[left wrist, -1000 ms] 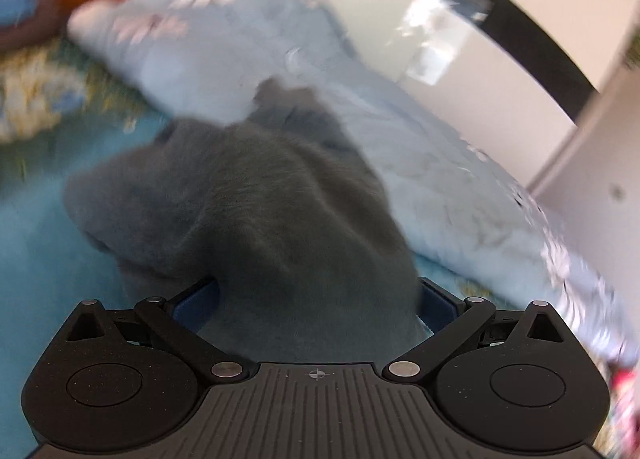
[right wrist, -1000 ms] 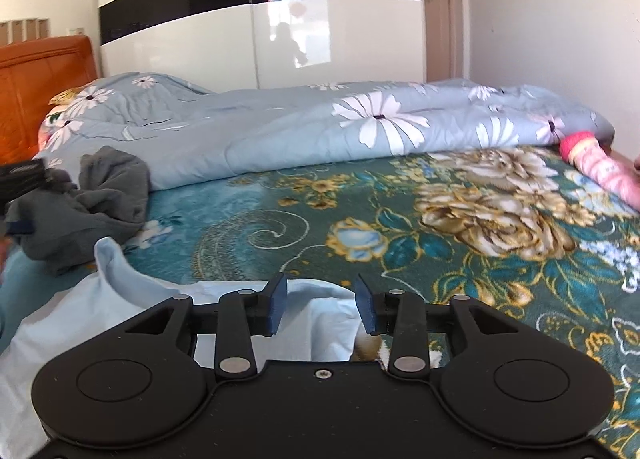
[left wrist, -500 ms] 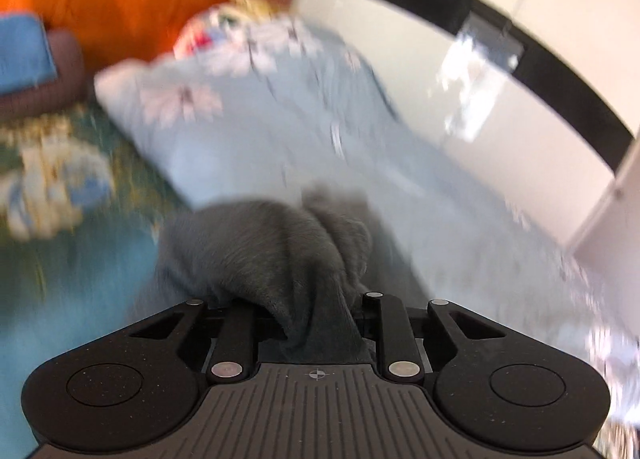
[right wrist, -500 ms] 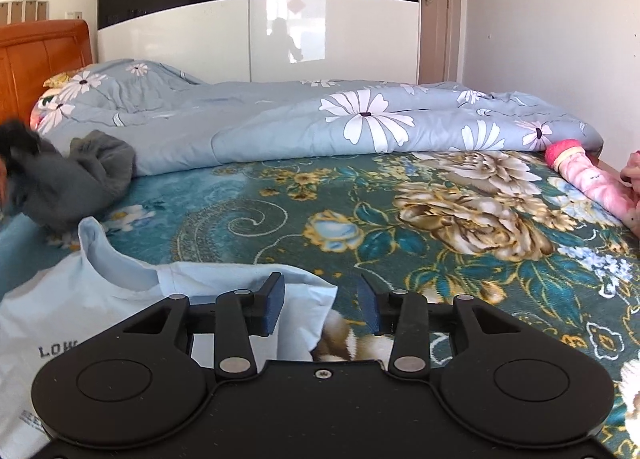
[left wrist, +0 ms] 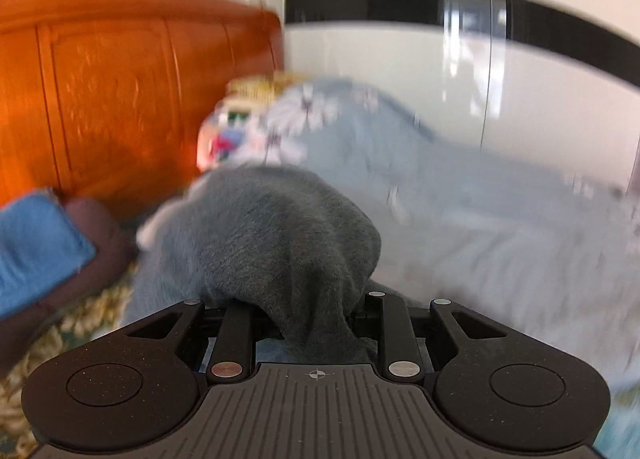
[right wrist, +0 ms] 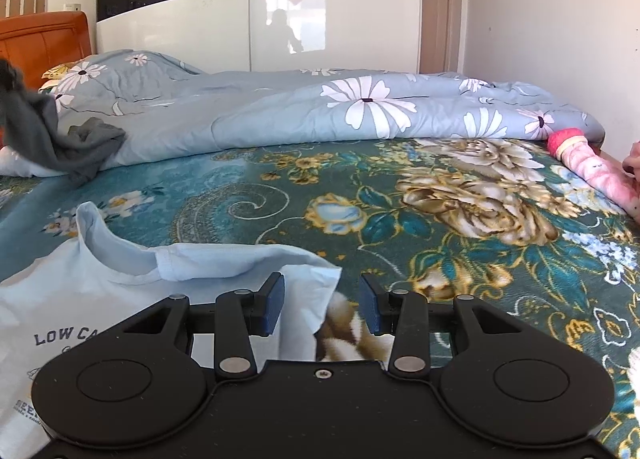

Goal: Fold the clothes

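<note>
We see the T-shirt (right wrist: 100, 299) lying on the bedspread (right wrist: 400, 219) at front left, the quilt (right wrist: 280, 111) behind, the wardrobe (right wrist: 256, 19) beyond.

Left gripper (left wrist: 316, 319): matte black speckled housing, two round raised discs, ribbed grey centre plate with crosshair mark, silver pivot pins on black link arms. Right gripper (right wrist: 322, 305): same black body, smooth centre, one small screw, blue pads on fingers (right wrist: 273, 301).

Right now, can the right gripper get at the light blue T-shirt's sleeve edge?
Probably yes: the right gripper is open, the light blue T-shirt edge lies between its fingers, and nothing covers it.
</note>
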